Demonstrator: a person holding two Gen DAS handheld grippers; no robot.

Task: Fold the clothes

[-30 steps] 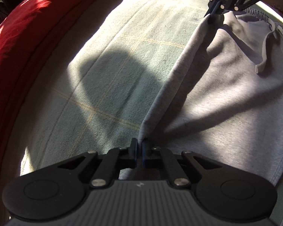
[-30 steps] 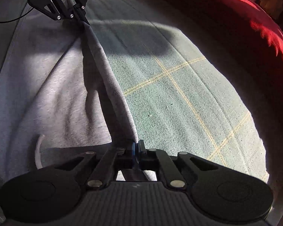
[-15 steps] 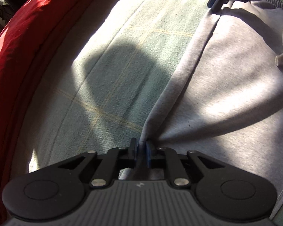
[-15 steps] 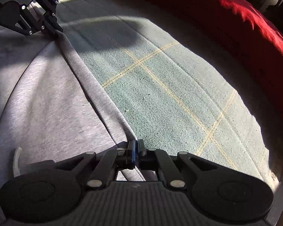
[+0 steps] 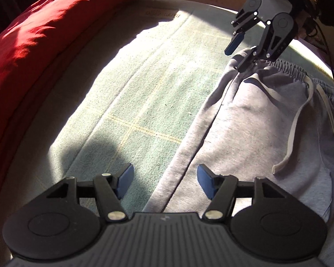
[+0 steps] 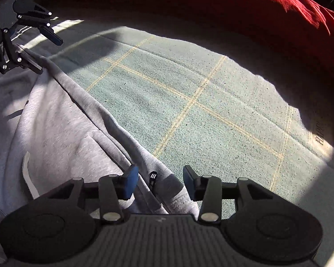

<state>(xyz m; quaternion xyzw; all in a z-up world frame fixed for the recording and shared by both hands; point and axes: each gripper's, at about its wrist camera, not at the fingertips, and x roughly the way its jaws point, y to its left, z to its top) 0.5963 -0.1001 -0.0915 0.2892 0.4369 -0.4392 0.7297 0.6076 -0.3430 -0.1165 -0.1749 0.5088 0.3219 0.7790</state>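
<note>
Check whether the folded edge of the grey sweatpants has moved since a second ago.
Yes. The folded edge was held taut off the checked green cover; now it lies slack on that cover, released by the left tool and right tool.

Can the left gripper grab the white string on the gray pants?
Probably yes. The left gripper is open, and the white drawstring lies bare atop the gray sweatpants, off to its right with nothing covering it.

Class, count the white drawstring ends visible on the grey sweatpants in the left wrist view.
2. One drawstring end lies loose on the grey sweatpants; the second drawstring runs off the right edge, its tip hidden.
</note>
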